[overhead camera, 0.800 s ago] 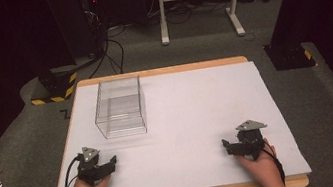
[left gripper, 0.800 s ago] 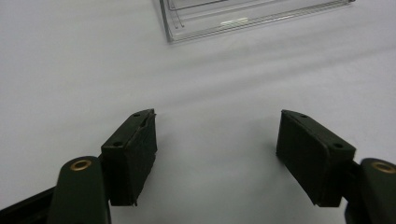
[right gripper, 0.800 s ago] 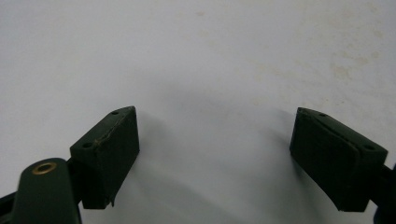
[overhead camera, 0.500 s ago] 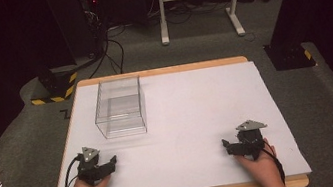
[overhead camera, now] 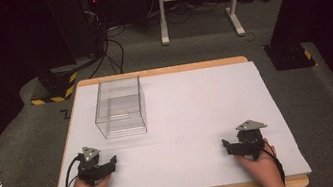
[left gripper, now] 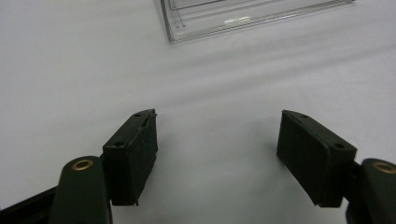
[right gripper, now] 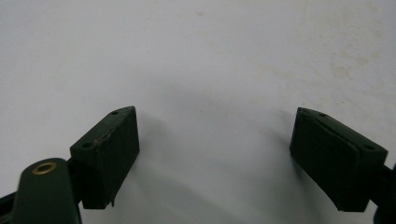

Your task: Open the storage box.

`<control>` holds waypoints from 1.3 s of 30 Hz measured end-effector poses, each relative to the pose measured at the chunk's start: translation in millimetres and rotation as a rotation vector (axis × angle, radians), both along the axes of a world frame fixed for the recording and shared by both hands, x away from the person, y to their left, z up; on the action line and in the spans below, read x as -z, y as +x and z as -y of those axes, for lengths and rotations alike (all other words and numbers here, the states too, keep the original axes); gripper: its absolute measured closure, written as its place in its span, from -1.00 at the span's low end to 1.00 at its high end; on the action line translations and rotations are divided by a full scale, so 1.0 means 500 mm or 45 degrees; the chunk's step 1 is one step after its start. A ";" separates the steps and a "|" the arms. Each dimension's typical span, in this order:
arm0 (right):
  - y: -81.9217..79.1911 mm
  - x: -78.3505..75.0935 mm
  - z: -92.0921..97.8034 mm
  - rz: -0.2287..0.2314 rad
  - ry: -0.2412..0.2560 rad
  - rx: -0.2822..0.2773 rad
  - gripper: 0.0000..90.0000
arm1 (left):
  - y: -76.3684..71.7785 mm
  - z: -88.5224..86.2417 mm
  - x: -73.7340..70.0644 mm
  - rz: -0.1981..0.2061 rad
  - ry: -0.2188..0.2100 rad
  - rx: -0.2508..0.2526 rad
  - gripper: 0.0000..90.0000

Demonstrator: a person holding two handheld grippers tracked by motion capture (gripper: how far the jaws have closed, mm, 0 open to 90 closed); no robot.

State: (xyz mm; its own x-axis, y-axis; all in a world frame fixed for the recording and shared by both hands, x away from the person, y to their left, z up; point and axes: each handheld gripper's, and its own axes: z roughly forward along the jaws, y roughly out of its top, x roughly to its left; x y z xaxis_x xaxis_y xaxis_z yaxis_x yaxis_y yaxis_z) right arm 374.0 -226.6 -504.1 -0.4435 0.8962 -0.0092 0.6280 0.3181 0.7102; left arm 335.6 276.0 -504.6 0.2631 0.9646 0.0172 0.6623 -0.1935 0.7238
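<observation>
Two hand-held grippers on a white table
Left gripper [overhead camera: 112,160] and right gripper [overhead camera: 225,143] sit lower frame, jaws apart, empty; clear box [overhead camera: 119,107] upper left.

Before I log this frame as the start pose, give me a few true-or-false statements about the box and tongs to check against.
1. The clear plastic box sits nearer the left tongs than the right tongs. True.
2. The left tongs grip the box. False: their jaws stand open, apart from it, over bare white table cover.
3. The right tongs are open with nothing between the jaws. True.
4. The box lies on its side. False: it stands upright.
5. The box holds a red block. False: it looks empty.
</observation>
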 end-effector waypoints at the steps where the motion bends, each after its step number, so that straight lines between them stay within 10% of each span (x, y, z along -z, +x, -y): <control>1: 0.000 0.000 0.000 0.000 -0.001 0.001 -0.66 | 0.000 0.000 0.000 -0.001 0.001 0.000 -0.35; 25: 0.000 0.000 0.000 0.000 0.000 0.000 -0.66 | -0.021 0.057 -0.064 0.151 -0.068 0.061 -0.41; 39: 0.000 0.000 0.001 0.001 0.000 -0.002 -0.66 | 0.018 0.092 -0.081 0.172 -0.066 0.039 -0.54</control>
State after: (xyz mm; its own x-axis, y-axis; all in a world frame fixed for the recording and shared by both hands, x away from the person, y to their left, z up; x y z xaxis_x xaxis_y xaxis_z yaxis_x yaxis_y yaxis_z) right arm 374.2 -226.9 -504.0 -0.4450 0.8955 -0.0093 0.6269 0.3189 0.7108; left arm 344.7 229.9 -464.2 0.2910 0.9567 0.0048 0.5526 -0.1721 0.8155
